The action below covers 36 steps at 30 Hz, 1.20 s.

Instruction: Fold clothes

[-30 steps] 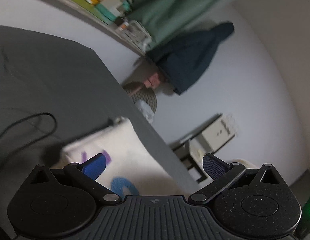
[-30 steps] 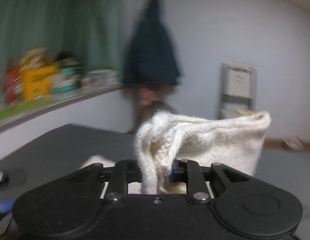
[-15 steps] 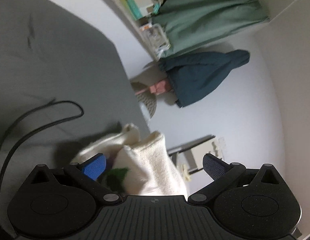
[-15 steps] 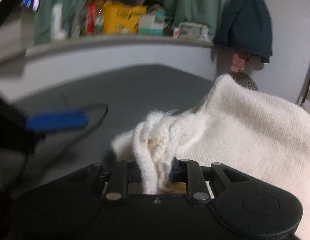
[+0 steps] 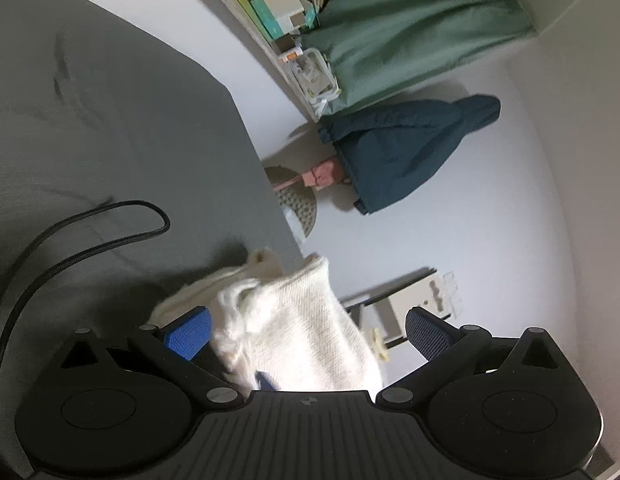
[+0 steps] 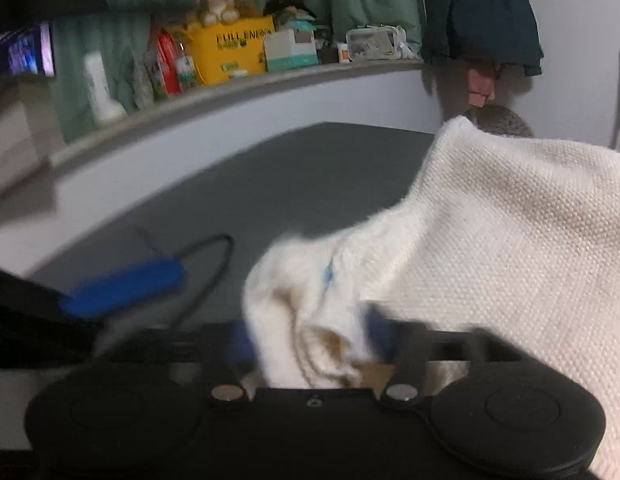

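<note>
Several things crowd the shelf (image 6: 237,84) at your twelve o'clock in the right wrist view: a yellow box (image 6: 233,54) with plush toys on top, a pale teal-and-white carton (image 6: 289,50), a red packet (image 6: 167,64), a white bottle (image 6: 99,88) and a clear zip pouch (image 6: 376,42). A green curtain (image 5: 410,28) hangs behind them, and a dark blue jacket (image 5: 398,152) hangs on the wall at your one o'clock. A black cable (image 5: 89,248) loops across the grey bed sheet (image 5: 109,128) at your left gripper's ten o'clock, just beside the garment.

Your cream knit sweater (image 6: 490,232) lies bunched at the near edge of the sheet, rising toward two o'clock from your right gripper (image 6: 310,336). A bundled fold of it sits between that gripper's blue pads, which are blurred; the jaws are opening and the pads look to have come off the cloth. Your left gripper (image 5: 305,332) stands wide apart, gripping nothing; the sweater fills most of the gap, its gathered edge right against the left pad (image 5: 189,332), the right pad clear of it. One blue finger of the left gripper shows at nine o'clock in the right wrist view.

On the yellow box you can read "FULL" and some further letters too blurred to make out.
</note>
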### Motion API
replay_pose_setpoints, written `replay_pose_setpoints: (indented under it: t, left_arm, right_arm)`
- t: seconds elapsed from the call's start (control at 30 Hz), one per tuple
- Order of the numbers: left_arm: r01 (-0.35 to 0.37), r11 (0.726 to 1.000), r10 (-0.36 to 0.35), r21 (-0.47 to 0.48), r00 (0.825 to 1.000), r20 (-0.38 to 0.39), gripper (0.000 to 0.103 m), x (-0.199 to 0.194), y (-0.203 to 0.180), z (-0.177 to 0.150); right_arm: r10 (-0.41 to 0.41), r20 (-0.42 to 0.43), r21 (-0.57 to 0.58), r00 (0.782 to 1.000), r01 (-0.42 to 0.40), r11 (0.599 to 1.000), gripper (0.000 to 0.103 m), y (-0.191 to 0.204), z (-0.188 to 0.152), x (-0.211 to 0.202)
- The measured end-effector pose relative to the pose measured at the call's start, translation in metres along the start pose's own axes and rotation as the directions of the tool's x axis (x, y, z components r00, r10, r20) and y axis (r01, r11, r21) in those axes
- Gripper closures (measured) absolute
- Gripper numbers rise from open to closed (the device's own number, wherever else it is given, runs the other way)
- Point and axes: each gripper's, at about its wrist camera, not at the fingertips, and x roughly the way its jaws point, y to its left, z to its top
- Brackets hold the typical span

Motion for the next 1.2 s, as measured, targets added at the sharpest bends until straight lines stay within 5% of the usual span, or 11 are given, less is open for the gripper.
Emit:
replay_pose_setpoints:
  t: [0.13,0.27,0.37,0.47,0.63,0.77,0.9,0.97,1.07,1.2]
  left_arm:
    - [-0.022,0.998,0.022,0.054,1.000,-0.009,0.000,-0.001,-0.006,-0.001]
    - [-0.112,0.969,0.115,0.220,0.993,-0.001,0.000,0.002,-0.025,-0.010]
    - [-0.275,0.861,0.290,0.427,0.956,0.030,0.000,0.017,-0.044,-0.027]
    - [-0.333,0.741,0.369,0.583,0.927,0.061,0.000,0.036,-0.053,-0.044]
    - [-0.336,0.650,0.416,0.682,0.908,0.051,0.000,0.052,-0.056,-0.055]
    - [-0.305,0.669,0.385,0.678,0.922,0.036,0.001,0.047,-0.055,-0.048]
    - [-0.290,0.670,0.365,0.683,0.930,0.037,0.002,0.050,-0.055,-0.049]
    - [-0.281,0.665,0.367,0.692,0.930,0.025,0.013,0.060,-0.054,-0.052]
    - [-0.277,0.668,0.367,0.691,0.930,0.018,0.021,0.067,-0.051,-0.051]
    - [-0.285,0.713,0.381,0.640,0.924,-0.014,0.053,0.072,-0.040,-0.042]
  right_arm:
    - [0.034,-0.006,0.033,0.999,-0.034,0.999,0.020,-0.021,0.023,-0.031]
    - [-0.097,-0.012,-0.044,0.995,0.096,0.994,0.020,-0.043,0.053,-0.069]
    - [-0.157,-0.023,-0.032,0.987,0.157,0.987,0.020,-0.070,0.092,-0.073]
    - [-0.163,-0.063,-0.052,0.985,0.160,0.986,0.019,-0.082,0.136,-0.049]
    - [-0.206,-0.274,-0.050,0.939,0.200,0.978,0.020,-0.088,0.193,0.031]
    - [-0.163,-0.446,0.069,0.880,0.216,0.974,0.020,-0.084,0.221,0.087]
    - [-0.258,-0.504,-0.015,0.824,0.291,0.957,0.035,-0.059,0.231,0.130]
    - [-0.328,-0.521,-0.084,0.788,0.335,0.938,0.042,-0.047,0.233,0.153]
    - [-0.413,-0.577,-0.170,0.705,0.391,0.904,0.047,-0.039,0.228,0.185]
    - [-0.516,-0.604,-0.234,0.608,0.483,0.843,0.064,-0.047,0.218,0.213]
